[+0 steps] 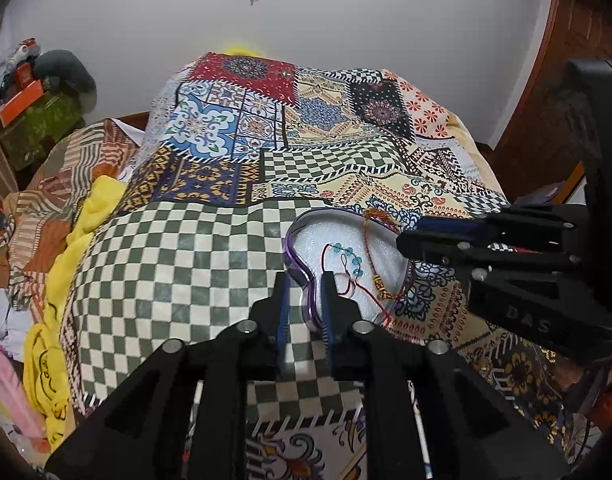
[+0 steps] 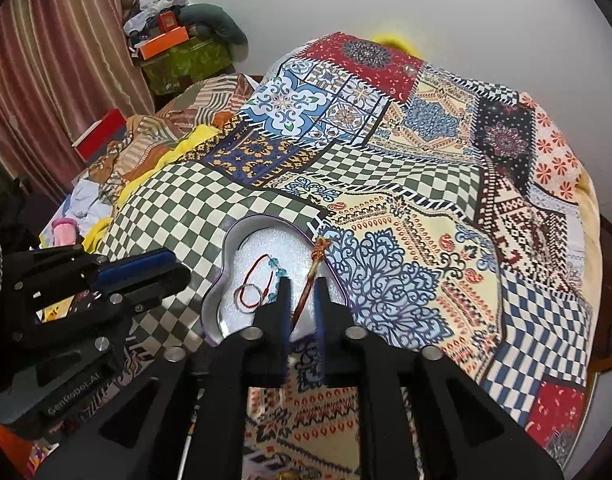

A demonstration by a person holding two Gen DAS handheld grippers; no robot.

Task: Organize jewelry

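Observation:
A heart-shaped tin (image 1: 293, 236) (image 2: 233, 236) with a purple rim and white foam lining lies on the patchwork bedspread (image 1: 193, 264). In it rests a red thread bracelet with blue beads (image 1: 348, 258) (image 2: 261, 280). An orange and gold bracelet (image 1: 372, 248) (image 2: 312, 276) lies half inside the tin with its tasselled end over the rim. My left gripper (image 1: 306, 280) (image 2: 181, 270) is open, its fingers straddling the tin's near rim without pressing it. My right gripper (image 2: 301, 284) (image 1: 406, 238) is open over the tin, with the orange and gold bracelet loose between its fingers.
A yellow cloth (image 1: 93, 216) and a striped blanket (image 1: 65, 168) are bunched along the bed's left side. Boxes and clutter (image 2: 173, 40) are stacked by a curtain (image 2: 65, 60). A red box (image 2: 101, 132) and a pink spool (image 2: 63, 232) sit at the left. Wooden furniture (image 1: 566, 60) rises on the right.

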